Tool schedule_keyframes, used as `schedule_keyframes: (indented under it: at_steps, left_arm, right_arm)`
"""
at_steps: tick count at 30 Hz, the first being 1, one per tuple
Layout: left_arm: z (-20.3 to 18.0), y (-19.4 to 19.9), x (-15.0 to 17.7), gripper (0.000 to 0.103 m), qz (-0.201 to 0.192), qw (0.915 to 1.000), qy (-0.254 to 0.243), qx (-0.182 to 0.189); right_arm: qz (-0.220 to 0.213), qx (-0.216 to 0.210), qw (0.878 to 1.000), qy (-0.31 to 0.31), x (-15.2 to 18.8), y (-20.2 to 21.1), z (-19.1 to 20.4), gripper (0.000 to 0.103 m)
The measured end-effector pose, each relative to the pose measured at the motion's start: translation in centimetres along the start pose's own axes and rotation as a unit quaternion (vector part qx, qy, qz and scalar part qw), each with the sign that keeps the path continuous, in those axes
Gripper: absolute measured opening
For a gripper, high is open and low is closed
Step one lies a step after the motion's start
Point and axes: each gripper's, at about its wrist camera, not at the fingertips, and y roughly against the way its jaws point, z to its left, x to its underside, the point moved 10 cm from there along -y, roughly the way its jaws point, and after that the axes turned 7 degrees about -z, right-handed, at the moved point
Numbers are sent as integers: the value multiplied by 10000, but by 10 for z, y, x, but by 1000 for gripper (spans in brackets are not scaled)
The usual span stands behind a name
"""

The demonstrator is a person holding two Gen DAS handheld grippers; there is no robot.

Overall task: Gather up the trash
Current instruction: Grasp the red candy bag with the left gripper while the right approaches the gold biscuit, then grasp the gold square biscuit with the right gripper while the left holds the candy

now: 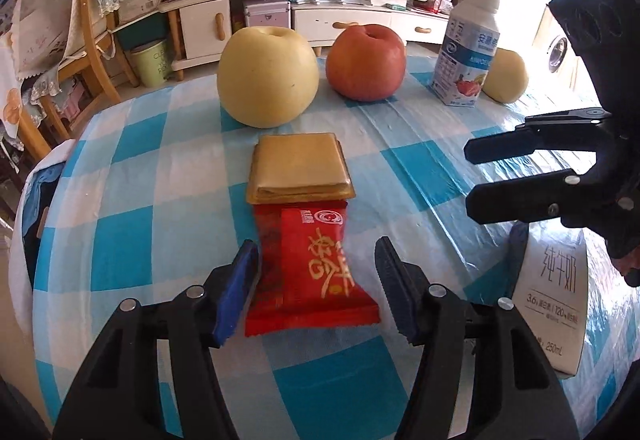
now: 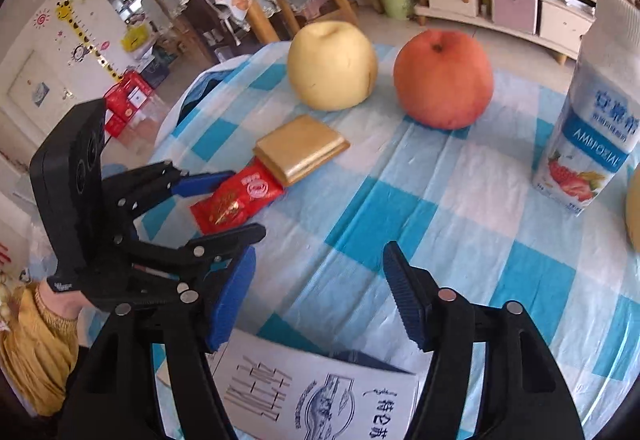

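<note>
**Left Gripper Straddling Red Wrapper: Pre-Grasp Hazards**

The left gripper [image 1: 316, 280] stands with its jaws apart, one on each side of the red wrapper [image 1: 310, 272], which lies flat on the checked tablecloth [image 1: 132, 199]. The pads do not appear to press the wrapper; nothing is clamped. The far end of the wrapper touches a tan folded packet [image 1: 298, 167], which looks partly tucked into it. A yellow pear [image 1: 267, 75] and a red apple [image 1: 366, 61] stand beyond the packet.

The right gripper [image 2: 320, 300] is also open and empty. It hovers above a white milk carton [image 2: 320, 396] lying on its side near the table edge. An upright yoghurt carton [image 2: 588, 135] stands well off to the right.

Probable faults from this position:

- The wrapper is thin and flat. Closing without lowering to the cloth would likely let the pads meet above it.
- Lowering too far could pinch the tablecloth together with the wrapper, dragging the cloth and rolling the fruit.
- Lifting the wrapper may pull the tan packet along or spill it.
- The milk carton sits close to the edge; a nudge could push it off.
</note>
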Motion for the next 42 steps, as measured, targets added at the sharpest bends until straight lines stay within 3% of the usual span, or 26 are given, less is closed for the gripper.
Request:
schedule_keyframes:
  at_steps: [3, 9, 16, 19, 26, 34, 36, 38, 42]
  left_arm:
    - [7, 0, -3, 44, -54, 9997, 189, -148]
    - [6, 2, -1, 42, 50, 9993, 121, -344]
    - [27, 22, 13, 39, 335, 9973, 431, -490]
    - [43, 36, 16, 32, 277, 9959, 666, -555]
    - [82, 63, 24, 32, 114, 9889, 1290, -734]
    - [103, 72, 28, 32, 52, 9842, 1539, -877]
    - [103, 72, 28, 32, 34, 9844, 1531, -864]
    - [103, 74, 27, 32, 7, 9846, 1535, -841]
    - [102, 76, 27, 32, -38, 9839, 1596, -802]
  right_arm:
    - [-203, 184, 9996, -17, -14, -6, 2, 80]
    - [-129, 597, 9981, 11, -30, -37, 15, 85]
    - [134, 918, 9957, -34, -35, -55, 22, 91]
    - [243, 935, 9953, -16, -36, -61, 30, 91]
    - [326, 1112, 9924, 418, -36, -79, 45, 92]
    - [467, 1402, 9841, 990, -27, -109, 51, 92]
    - [386, 1339, 9844, 1075, -30, -108, 55, 88]
    - [386, 1237, 9861, 1045, -29, -108, 56, 73]
    - [370, 1157, 9859, 1154, -25, -107, 59, 66]
